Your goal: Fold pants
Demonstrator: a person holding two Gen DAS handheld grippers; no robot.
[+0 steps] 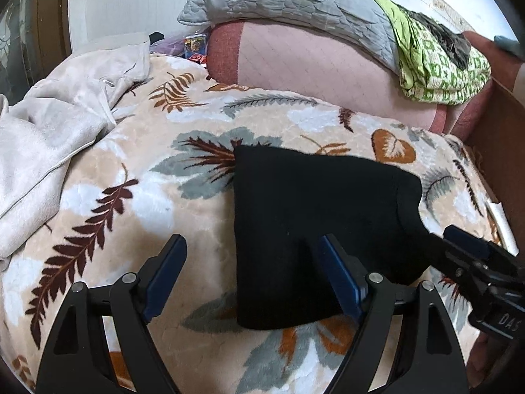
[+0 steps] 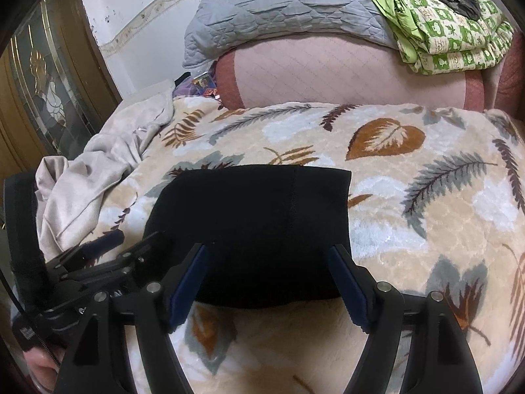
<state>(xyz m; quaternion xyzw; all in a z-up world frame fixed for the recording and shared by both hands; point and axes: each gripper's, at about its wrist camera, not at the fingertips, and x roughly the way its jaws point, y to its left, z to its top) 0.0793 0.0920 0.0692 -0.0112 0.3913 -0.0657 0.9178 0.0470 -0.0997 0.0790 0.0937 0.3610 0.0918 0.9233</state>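
Note:
The black pants (image 1: 315,229) lie folded into a compact square on the leaf-patterned blanket (image 1: 131,197). They also show in the right wrist view (image 2: 256,229). My left gripper (image 1: 252,246) is open, its right finger over the pants' near left edge, its left finger over bare blanket. My right gripper (image 2: 269,256) is open, with both fingers over the near edge of the pants. The right gripper also shows at the right of the left wrist view (image 1: 466,246), and the left gripper at the left of the right wrist view (image 2: 131,246). Neither holds any cloth.
A crumpled beige garment (image 1: 55,124) lies at the left of the bed. A pink cushion (image 1: 311,78), a grey quilt (image 1: 285,3) and a green patterned folded blanket (image 1: 436,62) are piled at the back. A wooden bed board (image 1: 502,151) runs along the right; a door (image 2: 49,75) is at far left.

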